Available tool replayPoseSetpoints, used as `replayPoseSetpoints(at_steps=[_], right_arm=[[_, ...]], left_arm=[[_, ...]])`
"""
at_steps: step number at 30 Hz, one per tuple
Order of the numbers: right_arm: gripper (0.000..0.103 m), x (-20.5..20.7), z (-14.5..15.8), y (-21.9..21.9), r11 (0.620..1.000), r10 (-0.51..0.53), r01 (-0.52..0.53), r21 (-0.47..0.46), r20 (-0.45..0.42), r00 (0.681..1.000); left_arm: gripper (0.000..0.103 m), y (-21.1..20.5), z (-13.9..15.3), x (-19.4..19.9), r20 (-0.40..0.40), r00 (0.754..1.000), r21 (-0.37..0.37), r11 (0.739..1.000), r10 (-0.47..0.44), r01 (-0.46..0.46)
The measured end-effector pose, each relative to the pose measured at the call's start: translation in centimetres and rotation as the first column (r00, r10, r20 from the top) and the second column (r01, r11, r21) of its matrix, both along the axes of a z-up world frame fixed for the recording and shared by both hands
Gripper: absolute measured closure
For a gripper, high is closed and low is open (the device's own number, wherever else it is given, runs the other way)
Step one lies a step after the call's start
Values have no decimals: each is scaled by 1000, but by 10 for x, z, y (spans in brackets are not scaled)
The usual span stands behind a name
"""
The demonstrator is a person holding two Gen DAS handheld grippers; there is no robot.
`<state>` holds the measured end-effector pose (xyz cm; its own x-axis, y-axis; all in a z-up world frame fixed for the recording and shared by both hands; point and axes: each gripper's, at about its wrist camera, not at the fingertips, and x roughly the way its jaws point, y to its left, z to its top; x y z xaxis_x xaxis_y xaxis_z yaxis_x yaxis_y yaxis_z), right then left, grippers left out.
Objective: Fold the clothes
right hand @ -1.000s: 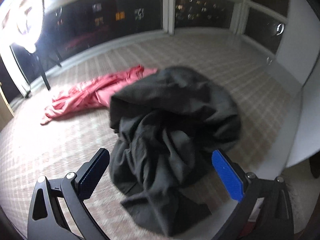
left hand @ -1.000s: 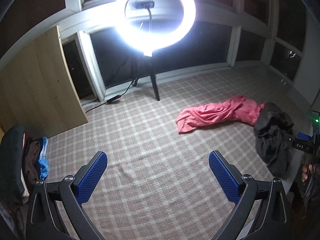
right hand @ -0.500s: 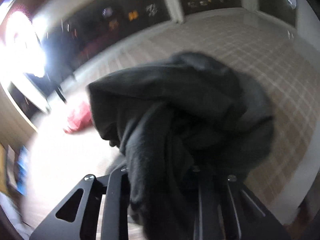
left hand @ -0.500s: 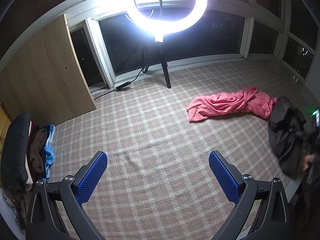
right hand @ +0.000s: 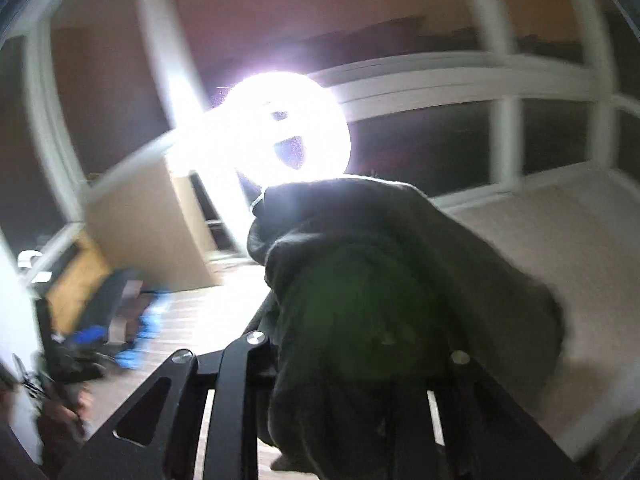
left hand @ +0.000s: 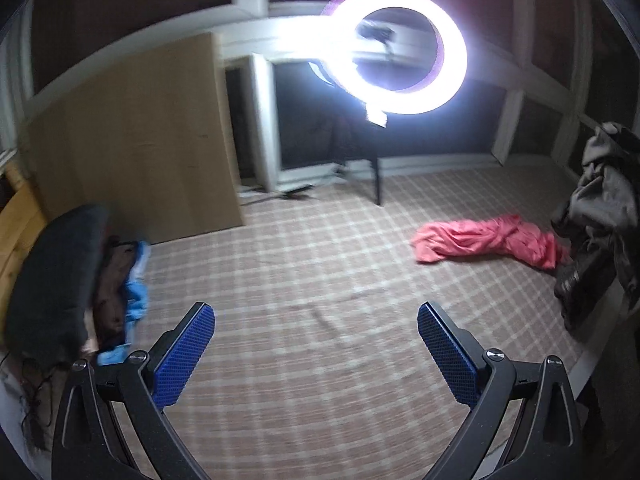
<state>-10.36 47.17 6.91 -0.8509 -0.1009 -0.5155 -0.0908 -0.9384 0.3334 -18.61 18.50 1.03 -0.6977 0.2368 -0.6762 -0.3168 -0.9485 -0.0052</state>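
Note:
A dark grey garment point(right hand: 384, 288) bulges up in a bunch between the jaws of my right gripper point(right hand: 352, 364), which is shut on it; the fingertips are buried in the cloth. In the left wrist view that same dark garment point(left hand: 600, 208) hangs lifted at the right edge. A crumpled pink garment point(left hand: 488, 240) lies on the checked cover point(left hand: 304, 280) at the right. My left gripper point(left hand: 316, 344) hovers open above the cover, with nothing between its blue pads point(left hand: 184, 356).
A bright ring light point(left hand: 400, 48) on a tripod stands at the back. A wooden board point(left hand: 136, 144) leans at the back left. A pile of dark, brown and blue clothes point(left hand: 116, 288) sits at the left edge.
My right gripper went from open over the dark garment to shut on it and has raised it off the cover. The left gripper swung left and tilted up, staying open.

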Motion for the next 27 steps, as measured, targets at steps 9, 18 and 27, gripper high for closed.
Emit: replayPoseSetpoints(at_steps=[9,18,27], right_arm=[[41,-89,-106,-97,974,164,-210,82,381,910],[41,-68,-174,-9,977,11,-121,174,525,851],[42,-113,-248,-37,919,147,-329,218,586,797]], left_arm=[[1,-67,-34,-1,53,994,-104,991,96,-90],[1,-21,-121,-20,286,958,-108,993,-19,52],[6,23,-183,-46,411,911,-156,982,-32,105]])
